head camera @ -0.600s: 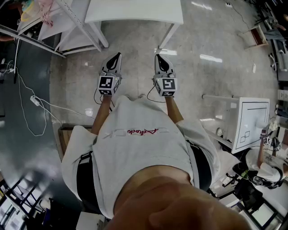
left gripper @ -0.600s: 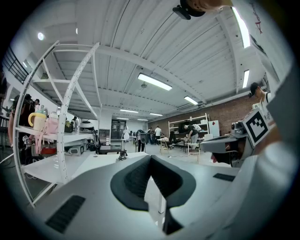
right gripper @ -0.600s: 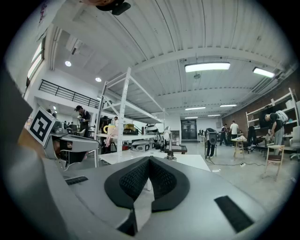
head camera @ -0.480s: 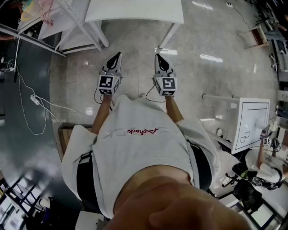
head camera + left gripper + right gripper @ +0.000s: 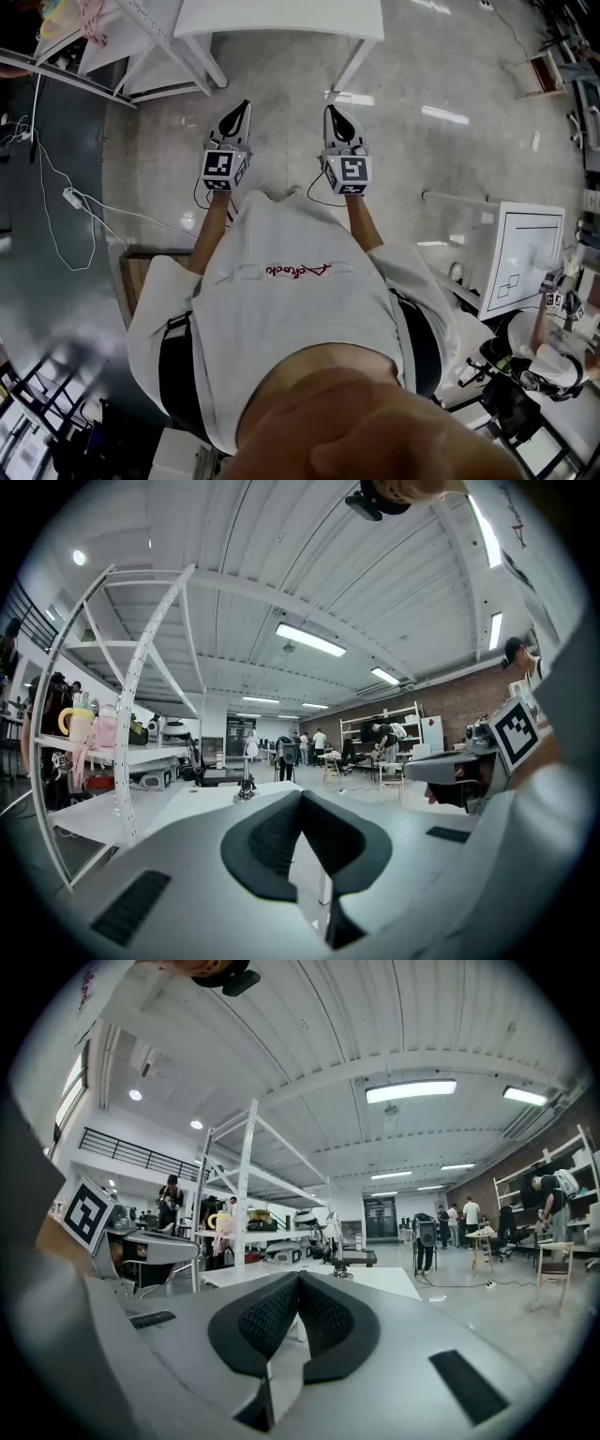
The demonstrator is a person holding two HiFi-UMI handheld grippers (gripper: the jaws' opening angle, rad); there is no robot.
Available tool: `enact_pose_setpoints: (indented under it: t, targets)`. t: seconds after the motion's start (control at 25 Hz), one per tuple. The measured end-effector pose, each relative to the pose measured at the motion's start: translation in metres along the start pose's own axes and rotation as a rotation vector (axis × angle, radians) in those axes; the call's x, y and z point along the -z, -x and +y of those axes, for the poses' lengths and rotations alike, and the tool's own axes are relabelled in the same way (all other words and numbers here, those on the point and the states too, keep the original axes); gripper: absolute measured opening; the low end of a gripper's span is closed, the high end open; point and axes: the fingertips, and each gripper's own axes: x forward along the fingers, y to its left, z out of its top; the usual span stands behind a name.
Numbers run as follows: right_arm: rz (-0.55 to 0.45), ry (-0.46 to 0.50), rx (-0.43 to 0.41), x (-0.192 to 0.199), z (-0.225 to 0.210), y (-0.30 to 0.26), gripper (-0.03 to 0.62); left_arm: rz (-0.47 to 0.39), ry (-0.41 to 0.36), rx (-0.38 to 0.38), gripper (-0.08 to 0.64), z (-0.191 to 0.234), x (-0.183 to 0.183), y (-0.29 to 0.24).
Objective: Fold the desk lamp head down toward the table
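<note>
In the head view, the person stands back from the white rectangular table (image 5: 281,23). The left gripper (image 5: 246,107) and the right gripper (image 5: 330,111) are held side by side over the pale floor, tips towards the table and well apart from it. No lamp shows on the visible part of the tabletop. The fold looks not yet begun, with the whole approach and push left to do.

In the left gripper view, the dark ribbed pads meet at the tip with nothing between them. Far beyond stands a small slim-stemmed desk lamp with a dark base (image 5: 247,778) on the white tabletop, apparently upright.

In the right gripper view, the jaws are likewise closed and empty. The same lamp (image 5: 337,1255) stands distant on the table, untouched.
</note>
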Motion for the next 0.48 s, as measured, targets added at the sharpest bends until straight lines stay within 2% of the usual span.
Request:
enact_pose_setpoints:
  t: [0.48]
  targets:
    - [0.023,0.006,-0.043,0.011,-0.027,0.007,0.015,0.023,0.020,-0.027,0.025,-0.027,0.014,-0.009]
